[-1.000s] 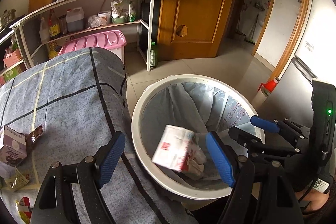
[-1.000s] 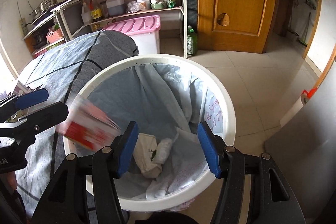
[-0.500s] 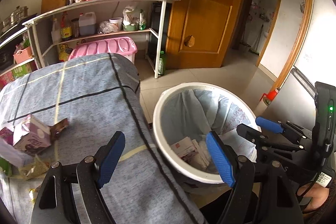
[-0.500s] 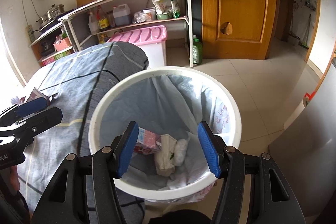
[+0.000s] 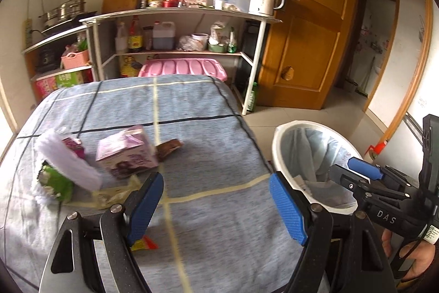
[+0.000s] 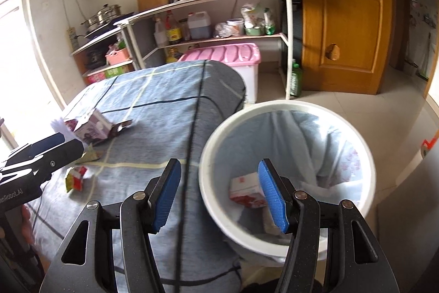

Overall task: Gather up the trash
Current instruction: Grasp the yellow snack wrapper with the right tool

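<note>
grey-blue cloth with pale and dark stripes covers the table (image 5: 208, 128), kitchen shelves and a wooden door standing behind it. a second ago a red and white packet was falling between the two tools into the white bin (image 6: 285, 111); now it lies at the bottom of the liner (image 6: 247, 190), so that piece is done. both views have since swung from the bin toward the table, which suggests the next pick is being lined up.

from the left of the table: a white tissue pack (image 5: 68, 158) leans tilted over a green wrapper (image 5: 55, 181), then a purple carton (image 5: 126, 154) lies on its side, its long axis running roughly left to right and its folded top end pointing toward the far right. a brown wrapper (image 5: 170, 146) touches its right end.

the left gripper (image 5: 216, 205) has its jaws spread with nothing between them. the right gripper (image 6: 219, 197) is likewise spread and empty, near the bin's rim.
</note>
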Demonstrator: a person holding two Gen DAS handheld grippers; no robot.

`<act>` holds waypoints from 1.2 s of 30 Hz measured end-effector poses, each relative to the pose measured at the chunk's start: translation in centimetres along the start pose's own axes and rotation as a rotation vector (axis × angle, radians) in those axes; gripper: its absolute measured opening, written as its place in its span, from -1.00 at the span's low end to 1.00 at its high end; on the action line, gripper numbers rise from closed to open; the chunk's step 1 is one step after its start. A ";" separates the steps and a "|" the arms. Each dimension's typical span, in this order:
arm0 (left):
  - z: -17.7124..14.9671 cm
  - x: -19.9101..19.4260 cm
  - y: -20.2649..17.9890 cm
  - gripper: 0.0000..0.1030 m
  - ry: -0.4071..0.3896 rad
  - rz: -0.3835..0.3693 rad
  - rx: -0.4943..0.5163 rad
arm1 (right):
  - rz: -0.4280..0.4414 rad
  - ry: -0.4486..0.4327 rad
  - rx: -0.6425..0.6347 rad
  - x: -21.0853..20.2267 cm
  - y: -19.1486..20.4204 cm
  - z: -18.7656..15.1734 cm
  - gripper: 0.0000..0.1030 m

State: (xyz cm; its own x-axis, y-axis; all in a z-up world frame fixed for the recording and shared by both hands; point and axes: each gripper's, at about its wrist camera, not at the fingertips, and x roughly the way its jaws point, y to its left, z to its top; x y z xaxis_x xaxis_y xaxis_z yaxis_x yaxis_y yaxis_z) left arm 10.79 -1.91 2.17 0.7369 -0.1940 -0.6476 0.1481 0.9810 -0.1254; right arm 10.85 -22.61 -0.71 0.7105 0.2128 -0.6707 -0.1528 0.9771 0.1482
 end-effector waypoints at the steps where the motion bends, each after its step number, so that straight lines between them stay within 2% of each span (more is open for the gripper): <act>1: -0.2 -0.4 0.8 0.54 -0.002 0.010 -0.009 | 0.014 0.002 -0.014 0.1 0.8 0.0 0.16; 12: -2.5 -3.5 9.5 0.54 -0.018 0.161 -0.102 | 0.149 0.059 -0.118 2.8 8.4 -0.7 0.16; 17: -3.3 -4.4 12.4 0.54 -0.028 0.217 -0.138 | 0.181 0.082 -0.180 3.8 11.4 -0.9 0.16; 20: -3.8 -4.6 14.4 0.54 -0.016 0.224 -0.177 | 0.232 0.109 -0.199 4.4 12.9 -1.0 0.16; 23: -4.3 -4.5 15.9 0.54 -0.001 0.270 -0.186 | 0.264 0.130 -0.230 5.1 14.9 -1.3 0.16; 28: -5.0 -4.1 18.8 0.54 0.018 0.300 -0.232 | 0.336 0.158 -0.248 6.4 17.8 -1.7 0.16; 30: -5.1 -4.0 19.8 0.54 0.023 0.322 -0.242 | 0.342 0.168 -0.258 6.9 18.7 -1.8 0.17; 32: -5.1 -3.9 20.7 0.54 0.020 0.306 -0.255 | 0.340 0.176 -0.272 7.4 19.5 -2.0 0.22; 36: -5.0 -3.1 22.4 0.54 0.025 0.319 -0.274 | 0.343 0.201 -0.302 8.5 21.0 -2.3 0.23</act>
State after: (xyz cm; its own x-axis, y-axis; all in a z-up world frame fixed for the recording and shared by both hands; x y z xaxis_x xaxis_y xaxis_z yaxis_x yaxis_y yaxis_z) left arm 8.56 20.64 -2.38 0.7005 0.1165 -0.7041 -0.2681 0.9573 -0.1084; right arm 12.09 -0.30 -5.03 0.4425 0.4894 -0.7514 -0.5674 0.8017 0.1880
